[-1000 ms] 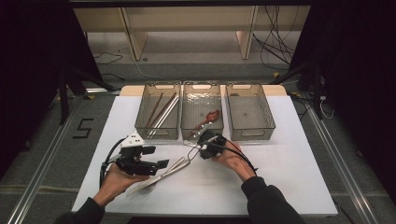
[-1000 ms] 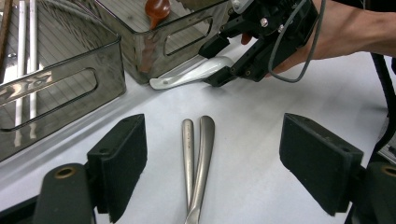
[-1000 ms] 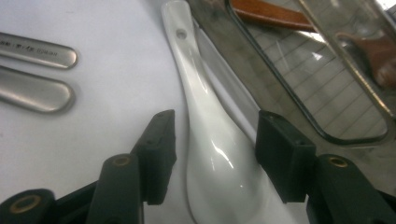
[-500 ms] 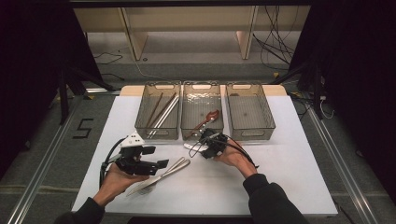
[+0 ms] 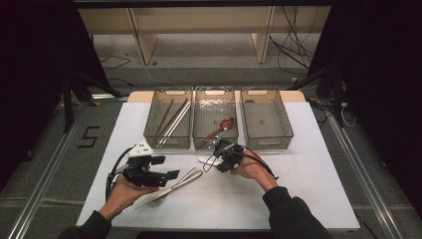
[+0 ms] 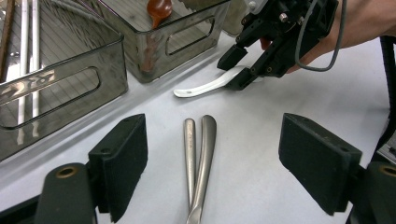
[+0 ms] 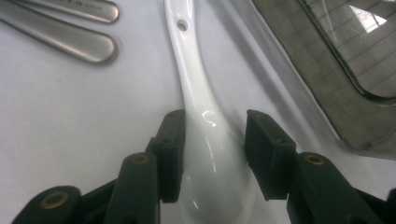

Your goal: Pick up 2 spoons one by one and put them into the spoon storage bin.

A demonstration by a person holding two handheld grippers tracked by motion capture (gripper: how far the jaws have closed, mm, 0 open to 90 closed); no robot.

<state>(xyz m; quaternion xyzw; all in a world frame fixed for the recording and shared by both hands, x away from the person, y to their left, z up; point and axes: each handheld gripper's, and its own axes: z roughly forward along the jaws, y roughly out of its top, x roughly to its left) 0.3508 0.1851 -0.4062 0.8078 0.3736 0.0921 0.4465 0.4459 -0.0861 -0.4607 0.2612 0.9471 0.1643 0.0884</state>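
A white ceramic spoon [image 7: 198,100] lies flat on the white table just in front of the middle bin. My right gripper [image 7: 215,135] straddles its bowl end; the jaws have just been closing, and the pads [image 7: 170,149] stand close along its sides without a clear squeeze. From the left gripper view, that right gripper [image 6: 236,67] reaches down over the spoon [image 6: 205,86]. My left gripper [image 6: 210,154] is open, hovering over two metal cutlery handles [image 6: 201,149] that lie between its jaws untouched. From above, the left gripper [image 5: 171,174] is at front left and the right gripper [image 5: 219,160] at centre.
Three smoky clear bins stand side by side at the back. The left bin [image 5: 149,130] holds chopsticks, the middle bin [image 5: 215,93] a brown spoon [image 5: 223,125], and the right bin [image 5: 286,124] looks bare. Metal cutlery [image 5: 171,184] lies front left.
Both hands have kept their places. The right gripper's jaws look narrower around the white spoon than a second ago.
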